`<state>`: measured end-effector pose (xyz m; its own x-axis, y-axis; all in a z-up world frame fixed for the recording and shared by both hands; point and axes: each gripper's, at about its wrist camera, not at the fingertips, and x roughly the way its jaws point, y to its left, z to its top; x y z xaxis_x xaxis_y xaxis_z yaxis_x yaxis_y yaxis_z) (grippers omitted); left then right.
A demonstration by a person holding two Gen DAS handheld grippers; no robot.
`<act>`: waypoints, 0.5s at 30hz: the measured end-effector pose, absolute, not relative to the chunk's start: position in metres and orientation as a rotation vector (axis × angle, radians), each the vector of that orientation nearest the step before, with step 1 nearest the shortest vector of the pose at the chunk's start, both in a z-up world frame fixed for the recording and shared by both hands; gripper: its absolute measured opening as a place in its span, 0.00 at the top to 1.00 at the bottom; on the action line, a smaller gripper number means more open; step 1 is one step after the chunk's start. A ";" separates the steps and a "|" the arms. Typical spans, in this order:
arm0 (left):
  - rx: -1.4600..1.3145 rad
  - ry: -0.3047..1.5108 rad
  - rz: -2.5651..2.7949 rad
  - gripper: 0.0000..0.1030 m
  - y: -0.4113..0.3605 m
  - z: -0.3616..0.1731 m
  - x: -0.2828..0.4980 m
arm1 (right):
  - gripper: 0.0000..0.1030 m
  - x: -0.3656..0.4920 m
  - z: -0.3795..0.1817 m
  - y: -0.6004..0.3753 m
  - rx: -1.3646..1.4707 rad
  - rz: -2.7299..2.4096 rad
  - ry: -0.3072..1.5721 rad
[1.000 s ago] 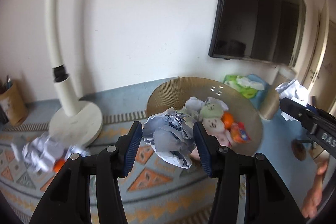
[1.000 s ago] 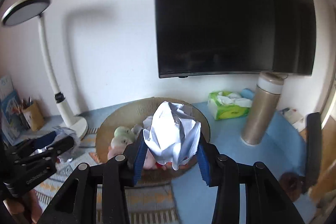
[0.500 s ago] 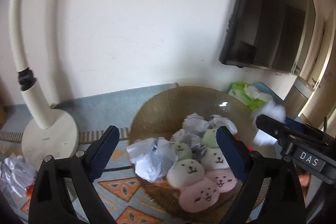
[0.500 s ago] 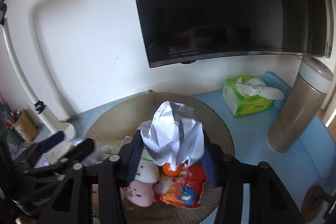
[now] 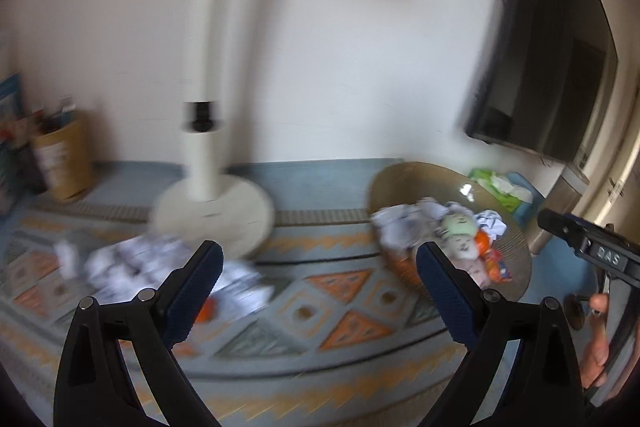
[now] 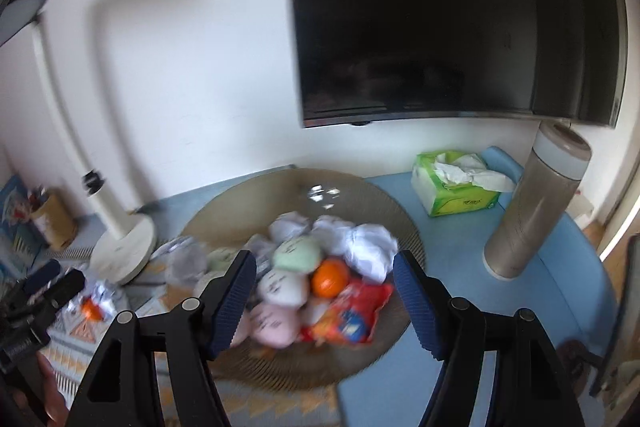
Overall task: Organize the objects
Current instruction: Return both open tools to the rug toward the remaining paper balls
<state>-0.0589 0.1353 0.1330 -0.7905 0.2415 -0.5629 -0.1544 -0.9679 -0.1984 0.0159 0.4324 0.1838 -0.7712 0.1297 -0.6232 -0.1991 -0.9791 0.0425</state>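
A woven bowl [image 6: 384, 195] holds several plush toys [image 6: 298, 253], an orange [image 6: 330, 279], a red snack packet [image 6: 348, 315] and crumpled white paper balls [image 6: 372, 251]. My right gripper [image 6: 324, 267] hovers over the bowl with its jaws opening and nothing pressed between them. My left gripper [image 5: 318, 259] is over the patterned mat [image 5: 340, 307], its jaws wide and still opening, with nothing in them. Ahead of it to the left lie more crumpled paper [image 5: 132, 267] and a small orange thing [image 5: 206, 309]. The bowl [image 5: 400, 179] sits to its right. The view is blurred.
A white lamp base [image 5: 212, 215] stands on the mat behind the loose paper. A green tissue box [image 6: 456, 187] and a tall flask [image 6: 536, 207] stand right of the bowl. A dark monitor [image 6: 440, 7] hangs on the wall. A pen holder [image 5: 60, 163] is at far left.
Both grippers have opened and let go of their paper balls, which now lie in the bowl. The left gripper has swung left toward the paper on the mat.
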 end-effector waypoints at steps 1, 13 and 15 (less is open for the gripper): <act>-0.899 -0.228 2.809 0.01 0.122 0.134 -0.049 | 0.31 0.022 0.185 0.422 -0.979 2.821 0.155; -1.126 -0.315 3.060 0.01 -0.010 0.055 0.030 | 0.19 0.061 0.093 0.254 -1.153 2.998 0.199; -1.161 -0.350 3.038 0.01 -0.018 0.038 0.030 | 0.19 0.057 0.071 0.237 -1.205 2.984 0.171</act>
<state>0.0300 -0.0178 0.0383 -0.7408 -0.0443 -0.6703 0.1956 -0.9688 -0.1521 0.0572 0.2366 0.0708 -0.7175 -0.1149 -0.6870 0.0355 -0.9911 0.1287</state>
